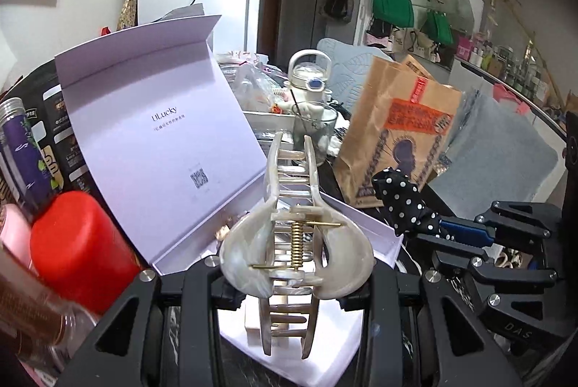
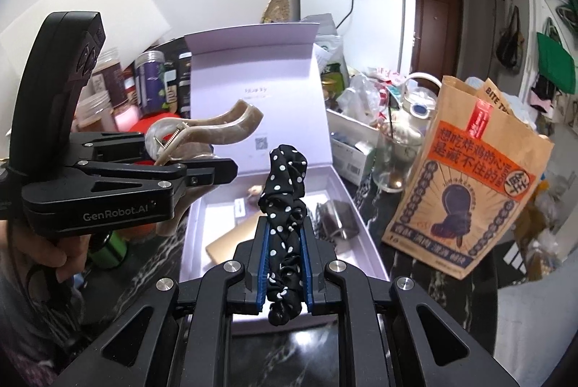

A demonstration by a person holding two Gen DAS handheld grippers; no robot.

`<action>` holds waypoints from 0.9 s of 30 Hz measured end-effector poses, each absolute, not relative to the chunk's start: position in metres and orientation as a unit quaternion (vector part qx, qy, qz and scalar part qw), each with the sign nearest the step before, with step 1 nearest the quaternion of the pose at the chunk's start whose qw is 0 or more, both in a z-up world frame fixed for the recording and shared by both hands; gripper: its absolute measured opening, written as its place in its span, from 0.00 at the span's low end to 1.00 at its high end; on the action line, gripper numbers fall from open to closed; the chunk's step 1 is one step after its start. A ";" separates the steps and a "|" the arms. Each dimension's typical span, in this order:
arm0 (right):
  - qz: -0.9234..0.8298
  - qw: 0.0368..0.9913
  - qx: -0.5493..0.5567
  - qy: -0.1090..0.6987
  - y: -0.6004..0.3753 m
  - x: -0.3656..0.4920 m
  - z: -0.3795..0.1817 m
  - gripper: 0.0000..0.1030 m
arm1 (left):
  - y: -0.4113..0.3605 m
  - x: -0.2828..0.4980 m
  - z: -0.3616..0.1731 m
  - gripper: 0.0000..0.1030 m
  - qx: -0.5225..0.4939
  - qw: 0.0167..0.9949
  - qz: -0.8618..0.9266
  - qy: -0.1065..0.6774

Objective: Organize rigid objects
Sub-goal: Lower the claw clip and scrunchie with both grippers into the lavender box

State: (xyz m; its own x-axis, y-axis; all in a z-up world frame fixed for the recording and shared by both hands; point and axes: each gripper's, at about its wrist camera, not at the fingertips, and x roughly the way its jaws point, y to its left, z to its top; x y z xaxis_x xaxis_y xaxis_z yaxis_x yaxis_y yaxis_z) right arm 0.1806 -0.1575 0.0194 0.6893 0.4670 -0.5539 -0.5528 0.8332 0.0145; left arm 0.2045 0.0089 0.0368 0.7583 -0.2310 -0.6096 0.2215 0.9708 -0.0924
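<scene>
My left gripper (image 1: 294,282) is shut on a large pearly-white hair claw clip (image 1: 294,242), held in the air above an open lilac gift box (image 1: 159,134). The clip (image 2: 202,134) and the left gripper (image 2: 202,170) also show in the right wrist view, over the box's left side. My right gripper (image 2: 285,260) is shut on a black polka-dot scrunchie (image 2: 285,192), held above the front of the same box (image 2: 253,98). The scrunchie (image 1: 401,199) also shows at the right of the left wrist view. Small items lie inside the box, among them a tan card (image 2: 231,242) and a dark clip (image 2: 336,217).
A brown paper bag (image 2: 466,199) stands right of the box. A glass (image 2: 392,163) and a white bottle (image 1: 309,76) stand behind. A red can (image 1: 79,249) and jars (image 1: 21,148) crowd the left. The tabletop (image 2: 285,351) is dark marble.
</scene>
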 end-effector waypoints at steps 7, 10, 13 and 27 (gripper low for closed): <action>0.271 0.920 -0.061 0.277 -0.153 0.214 0.022 0.15 | 0.016 0.229 0.031 0.34 -0.012 0.940 -0.103 0.324; 0.276 0.920 -0.046 0.274 -0.150 0.227 0.025 0.15 | 0.023 0.240 0.029 0.34 -0.017 0.943 -0.094 0.320; 0.271 0.922 -0.040 0.274 -0.146 0.239 0.025 0.15 | 0.028 0.252 0.024 0.34 -0.019 0.942 -0.087 0.325; 0.268 0.910 -0.035 0.315 -0.134 0.271 -0.012 0.15 | 0.026 0.275 -0.006 0.34 0.009 0.931 -0.067 0.358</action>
